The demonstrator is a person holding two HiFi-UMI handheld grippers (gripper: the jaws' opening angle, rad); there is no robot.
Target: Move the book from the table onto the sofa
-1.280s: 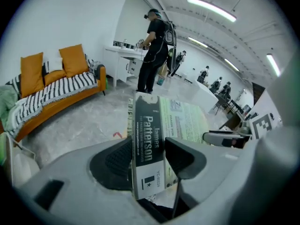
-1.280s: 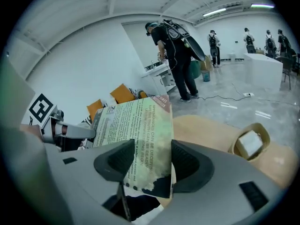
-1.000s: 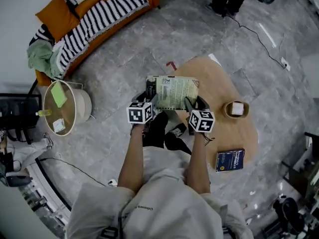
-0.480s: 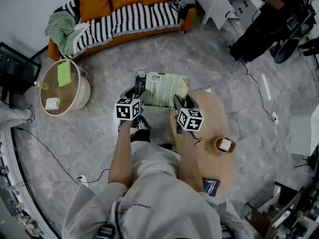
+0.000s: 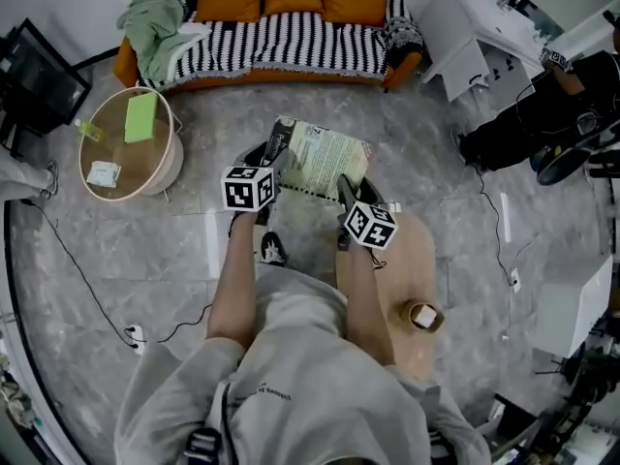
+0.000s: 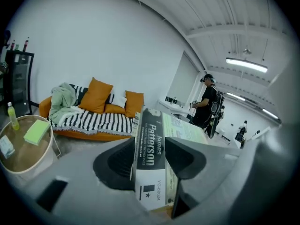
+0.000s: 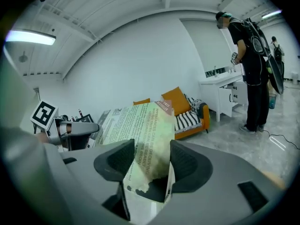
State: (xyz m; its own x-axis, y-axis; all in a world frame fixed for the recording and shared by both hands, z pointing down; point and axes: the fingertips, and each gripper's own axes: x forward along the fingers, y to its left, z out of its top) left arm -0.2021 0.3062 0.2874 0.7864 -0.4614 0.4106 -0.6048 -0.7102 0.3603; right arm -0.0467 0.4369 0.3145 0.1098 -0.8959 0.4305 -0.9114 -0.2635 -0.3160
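Note:
A pale green paperback book (image 5: 320,159) is held in the air between both grippers, over the grey floor and short of the sofa (image 5: 281,39). My left gripper (image 5: 268,168) is shut on the book's dark spine (image 6: 151,154), which fills the left gripper view. My right gripper (image 5: 343,190) is shut on the book's opposite edge (image 7: 145,144). The striped sofa with orange cushions (image 6: 96,95) lies across the top of the head view, straight ahead in the left gripper view.
A round side table (image 5: 126,143) with a green pad and small bottle stands left of the sofa. A wooden table (image 5: 407,269) with a small cup (image 5: 422,315) is at my right. A person (image 7: 246,64) stands by white furniture (image 5: 465,51). Cables cross the floor.
I have turned and stepped towards the sofa with the book held in both grippers. The sofa now lies squarely ahead and the wooden table has dropped behind to my right.

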